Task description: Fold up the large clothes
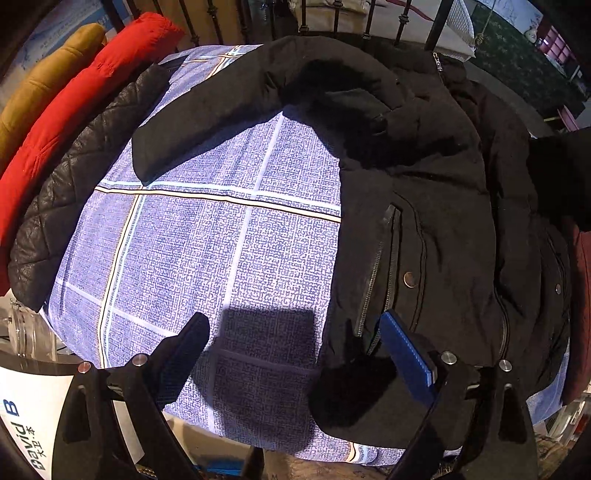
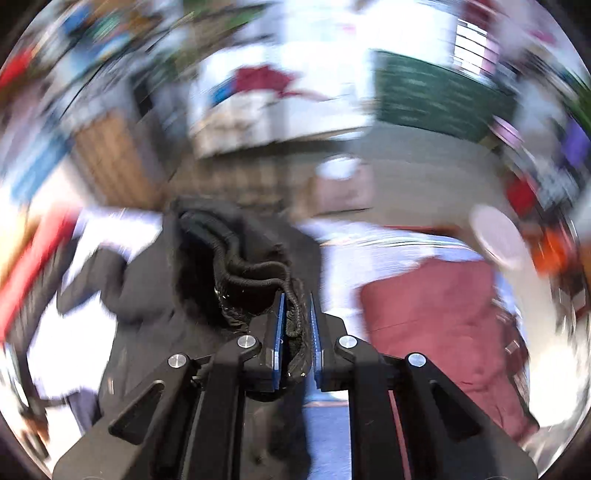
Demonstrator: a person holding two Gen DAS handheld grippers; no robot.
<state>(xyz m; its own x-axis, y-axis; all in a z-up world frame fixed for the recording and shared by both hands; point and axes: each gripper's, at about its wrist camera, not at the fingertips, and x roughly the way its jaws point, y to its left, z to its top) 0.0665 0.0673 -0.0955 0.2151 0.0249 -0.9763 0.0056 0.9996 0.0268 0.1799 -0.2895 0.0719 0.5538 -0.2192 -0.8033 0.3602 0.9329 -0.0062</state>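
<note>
A large black padded jacket (image 1: 436,206) lies on a blue checked sheet (image 1: 207,236), its body at the right and one sleeve (image 1: 229,110) stretched out to the left across the far side. My left gripper (image 1: 295,332) is open and empty above the sheet, its right finger over the jacket's hem. In the blurred right wrist view, my right gripper (image 2: 297,314) is shut on the jacket's black ribbed cuff (image 2: 258,273) and holds it up above the rest of the jacket (image 2: 147,295).
A red jacket (image 1: 74,110), a mustard one (image 1: 40,81) and a black quilted one (image 1: 66,192) lie along the sheet's left edge. A maroon garment (image 2: 443,314) lies at the right. A metal bed rail (image 1: 332,22) stands behind. A clear container (image 1: 26,332) sits at lower left.
</note>
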